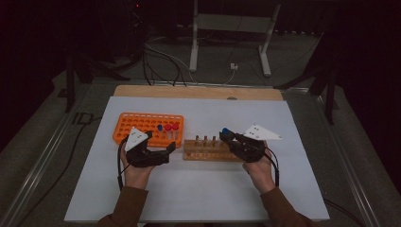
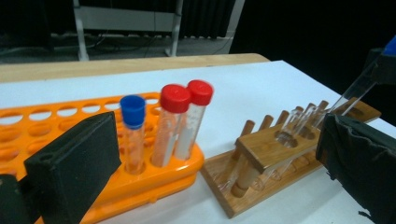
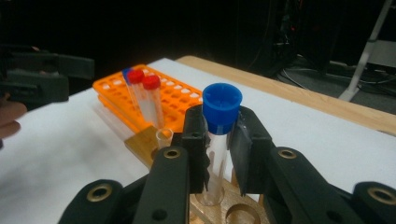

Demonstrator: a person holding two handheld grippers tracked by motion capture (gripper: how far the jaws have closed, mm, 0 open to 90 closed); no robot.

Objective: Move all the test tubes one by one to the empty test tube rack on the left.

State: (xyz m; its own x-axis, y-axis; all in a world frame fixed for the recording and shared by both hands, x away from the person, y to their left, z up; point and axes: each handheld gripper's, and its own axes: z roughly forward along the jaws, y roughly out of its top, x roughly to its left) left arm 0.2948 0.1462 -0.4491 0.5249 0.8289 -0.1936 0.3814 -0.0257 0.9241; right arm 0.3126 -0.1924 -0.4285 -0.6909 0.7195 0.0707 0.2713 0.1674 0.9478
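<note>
I have the right gripper clamped on a blue-capped test tube, jaws pinching it just below the cap, with its foot sitting in a hole of the wooden rack at the rack's right end. My reading is that this is the seating step, the tube going into the wooden rack; whether it is fully down I cannot tell. The tube leans in the left gripper view, so the next move calls for bringing it upright over the hole, easing it to the bottom, then parting the jaws without dragging it back out.

My left gripper hovers empty, jaws spread wide, just near of the orange rack on the left. That rack carries one blue-capped tube and two red-capped tubes at its right end. The wooden rack's upright pegs and an uncapped glass tube stand close beside my working hole, and I must not knock them.
</note>
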